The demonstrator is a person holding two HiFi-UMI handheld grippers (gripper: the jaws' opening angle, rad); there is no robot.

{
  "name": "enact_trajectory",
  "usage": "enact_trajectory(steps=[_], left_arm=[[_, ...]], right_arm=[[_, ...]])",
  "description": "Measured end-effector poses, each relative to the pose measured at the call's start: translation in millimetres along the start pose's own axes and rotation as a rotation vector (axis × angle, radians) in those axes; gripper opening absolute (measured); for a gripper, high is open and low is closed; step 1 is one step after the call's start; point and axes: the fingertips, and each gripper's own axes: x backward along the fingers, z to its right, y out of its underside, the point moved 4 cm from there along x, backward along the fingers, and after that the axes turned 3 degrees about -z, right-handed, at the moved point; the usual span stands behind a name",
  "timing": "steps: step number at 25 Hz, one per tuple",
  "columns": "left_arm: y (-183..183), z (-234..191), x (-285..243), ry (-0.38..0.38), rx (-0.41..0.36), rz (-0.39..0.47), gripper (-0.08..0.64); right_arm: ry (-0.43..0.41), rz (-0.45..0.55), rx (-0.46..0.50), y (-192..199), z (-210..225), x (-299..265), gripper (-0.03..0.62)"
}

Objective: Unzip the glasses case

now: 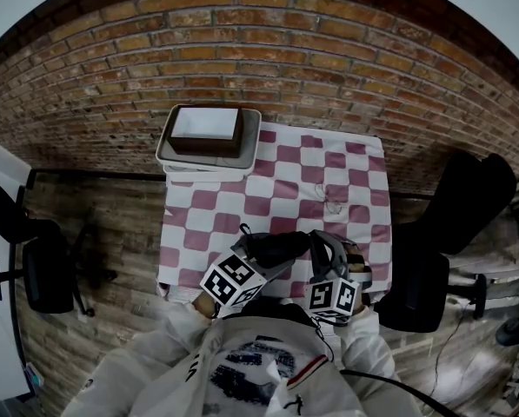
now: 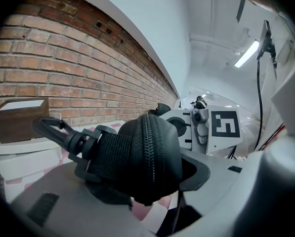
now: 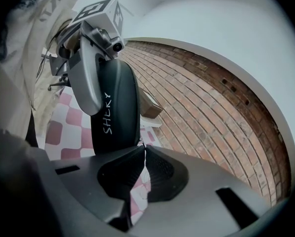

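Clamped between the jaws of the left gripper [image 2: 149,184] is the black glasses case [image 2: 147,152], held by its two broad faces with the zipper [image 2: 148,142] running up over its rounded end, teeth meshed. A webbing loop with a black plastic clip [image 2: 58,130] sticks out from the case's left side. The right gripper [image 3: 144,154] has its ribbed pads pressed together, tips right at the case's edge below the white lettering [image 3: 106,113]; whether they pinch the zipper pull cannot be made out. In the head view both grippers meet at the case above the near edge of the table, close to the person's white jacket [image 1: 268,363]. Beyond lies the red-and-white checked tablecloth [image 1: 329,172], with a brown wooden box [image 1: 207,133] in a white tray [image 1: 250,146] at the far left corner against the brick wall [image 1: 268,59]
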Motion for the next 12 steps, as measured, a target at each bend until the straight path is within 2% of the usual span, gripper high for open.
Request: enact_trajectory(steps=[12], left_arm=[[2.5,2.7,-4.6,-0.006,-0.039,-0.026,0.242]], right_arm=[[0.005,0.01,0.019,-8.9,0.3,5.8,0.017]])
